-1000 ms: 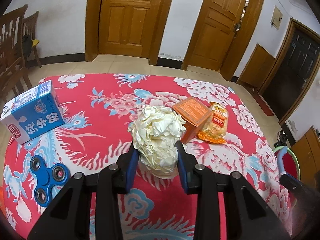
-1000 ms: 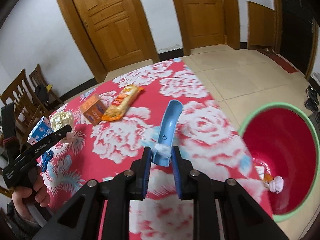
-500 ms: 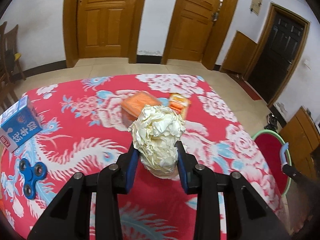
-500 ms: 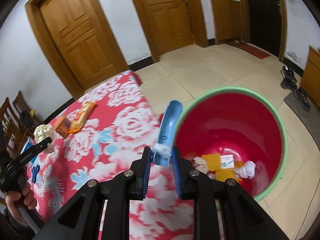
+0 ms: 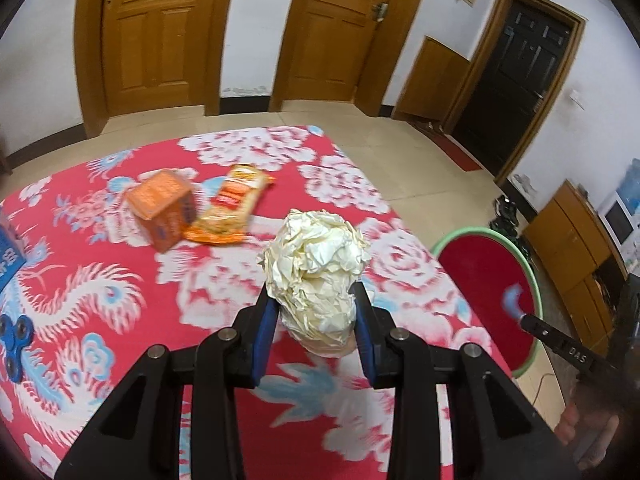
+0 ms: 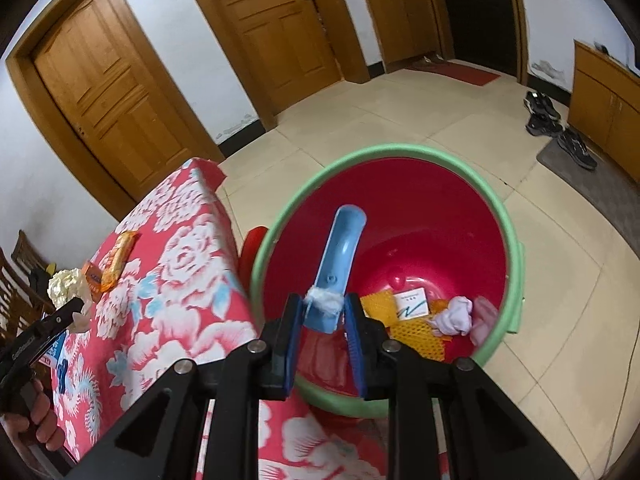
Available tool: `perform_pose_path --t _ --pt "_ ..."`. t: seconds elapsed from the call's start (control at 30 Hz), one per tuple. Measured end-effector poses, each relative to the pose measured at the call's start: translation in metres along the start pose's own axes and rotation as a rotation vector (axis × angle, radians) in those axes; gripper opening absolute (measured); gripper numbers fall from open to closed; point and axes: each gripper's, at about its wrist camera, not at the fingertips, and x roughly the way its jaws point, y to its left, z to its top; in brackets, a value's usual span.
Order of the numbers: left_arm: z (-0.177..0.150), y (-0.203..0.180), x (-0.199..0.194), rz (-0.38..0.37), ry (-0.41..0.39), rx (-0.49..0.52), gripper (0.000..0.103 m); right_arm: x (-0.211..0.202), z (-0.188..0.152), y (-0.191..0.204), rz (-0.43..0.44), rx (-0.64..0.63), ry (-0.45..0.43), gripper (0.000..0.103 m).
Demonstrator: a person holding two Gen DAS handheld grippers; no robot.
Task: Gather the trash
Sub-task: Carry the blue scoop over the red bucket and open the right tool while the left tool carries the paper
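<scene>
Wooden doors and pale floor tiles are seen behind a table [image 5: 224, 280] draped in a red floral cloth, so it's a pretty ordinary room.

Starting at the right gripper [image 6: 322, 332]: its blue pads are clamped on the lower end of a curved light-blue plastic piece [image 6: 339, 258], with a bit of white fluff caught at the pinch. The long axis of that piece runs straight forward and up from the jaws, and its free tip is hung right over the mouth of the red trash bin [image 6: 508, 216] with the green rim. The bin sits on the floor just beside the table edge, directly ahead of and below this gripper. Trash is already seen at the bottom: a yellow mesh bit, a small card, a wad of white tissue.

The left gripper [image 5: 316, 320] is closed around a crumpled ball of cream paper [image 5: 316, 264], held upright above the cloth. From it, the bin [image 5: 532, 280] lies off to the right, past the table edge, so it's clearly the farther hand.

Judged from this, the drop is probably the right hand's to make first; only a release looks needed.

Left on the table: an orange box [image 5: 162, 208], an orange snack wrapper [image 5: 232, 208], a blue fidget spinner [image 5: 12, 344].
</scene>
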Motion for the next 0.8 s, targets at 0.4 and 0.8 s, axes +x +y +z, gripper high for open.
perform_pose_path --t 0.4,0.8 --pt "-0.004 -0.055 0.014 -0.057 0.048 0.095 0.036 -0.01 0.0 -0.03 0.009 0.051 -0.024 0.027" --pt "-0.018 -0.117 0.043 -0.131 0.118 0.206 0.036 -0.029 0.002 -0.052 0.003 0.093 -0.064 0.04"
